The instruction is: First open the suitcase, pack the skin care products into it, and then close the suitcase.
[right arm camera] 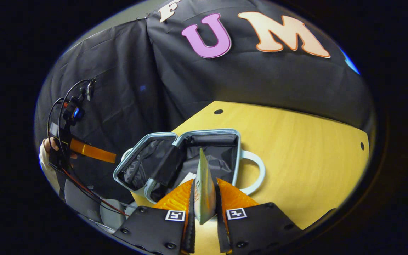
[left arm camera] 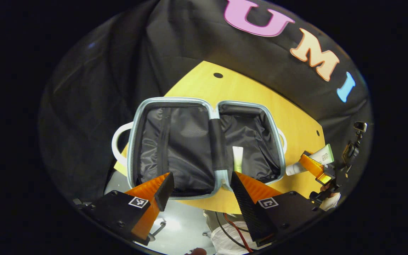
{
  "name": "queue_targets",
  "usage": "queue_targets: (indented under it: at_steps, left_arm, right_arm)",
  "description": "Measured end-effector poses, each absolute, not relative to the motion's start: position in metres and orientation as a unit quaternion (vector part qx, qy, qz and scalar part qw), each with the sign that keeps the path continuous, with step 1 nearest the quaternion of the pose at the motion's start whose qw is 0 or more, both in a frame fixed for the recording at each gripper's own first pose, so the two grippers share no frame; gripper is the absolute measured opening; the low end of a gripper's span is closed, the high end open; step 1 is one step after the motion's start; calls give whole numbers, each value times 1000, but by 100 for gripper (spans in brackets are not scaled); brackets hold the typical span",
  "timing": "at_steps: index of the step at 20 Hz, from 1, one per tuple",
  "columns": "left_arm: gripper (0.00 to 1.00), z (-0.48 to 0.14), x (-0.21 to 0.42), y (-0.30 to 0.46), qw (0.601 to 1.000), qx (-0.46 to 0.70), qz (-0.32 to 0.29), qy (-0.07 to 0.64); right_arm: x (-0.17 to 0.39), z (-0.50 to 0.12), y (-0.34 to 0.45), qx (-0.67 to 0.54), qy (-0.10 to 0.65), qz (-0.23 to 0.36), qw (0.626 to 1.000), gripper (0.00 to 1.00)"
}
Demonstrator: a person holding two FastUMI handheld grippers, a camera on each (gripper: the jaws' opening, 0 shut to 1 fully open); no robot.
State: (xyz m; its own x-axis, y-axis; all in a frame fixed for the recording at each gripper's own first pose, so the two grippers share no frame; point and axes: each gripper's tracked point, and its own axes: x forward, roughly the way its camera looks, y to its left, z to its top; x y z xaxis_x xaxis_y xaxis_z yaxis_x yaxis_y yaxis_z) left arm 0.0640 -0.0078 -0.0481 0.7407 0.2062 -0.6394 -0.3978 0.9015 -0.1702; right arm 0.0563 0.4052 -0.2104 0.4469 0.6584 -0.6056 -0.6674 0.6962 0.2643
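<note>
Clamping a skin care tube (right arm camera: 204, 187), right tongs (right arm camera: 204, 198) over the open suitcase (right arm camera: 190, 156); left tongs (left arm camera: 201, 184) wide, empty.

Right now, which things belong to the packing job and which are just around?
Job:
- open suitcase
- tube in its right half
- tube clamped in the right tongs
- left tongs, open

Around:
- wooden table
- cables
</note>
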Motion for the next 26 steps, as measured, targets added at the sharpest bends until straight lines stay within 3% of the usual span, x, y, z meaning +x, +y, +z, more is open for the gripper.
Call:
queue_targets:
  at_steps: [5,9,11,12,13,14,18,26]
  left_arm:
    - [96,-49,31,30,912,-199,208,291]
    - [96,-52,0,61,901,-227,246,276]
    - [96,-56,-10,74,896,-237,259,272]
    - [96,-60,-12,80,893,-243,264,271]
    - [96,-65,-14,88,890,-249,270,270]
    - [96,-69,-12,92,888,-258,270,269]
    - [97,-90,-10,113,873,-292,278,276]
    - [97,-111,-10,146,859,-320,294,269]
  right_arm:
    - [41,-273,429,-54,430,406,804,28]
    - [45,-292,438,-63,439,399,803,26]
    - [50,-295,440,-55,443,395,803,34]
    - [53,-290,443,-42,440,396,805,31]
    - [56,-286,447,-33,435,395,809,43]
    - [62,-283,448,-27,429,391,814,39]
    - [73,-264,445,-4,408,384,828,96]
    - [52,-187,420,49,341,423,838,98]
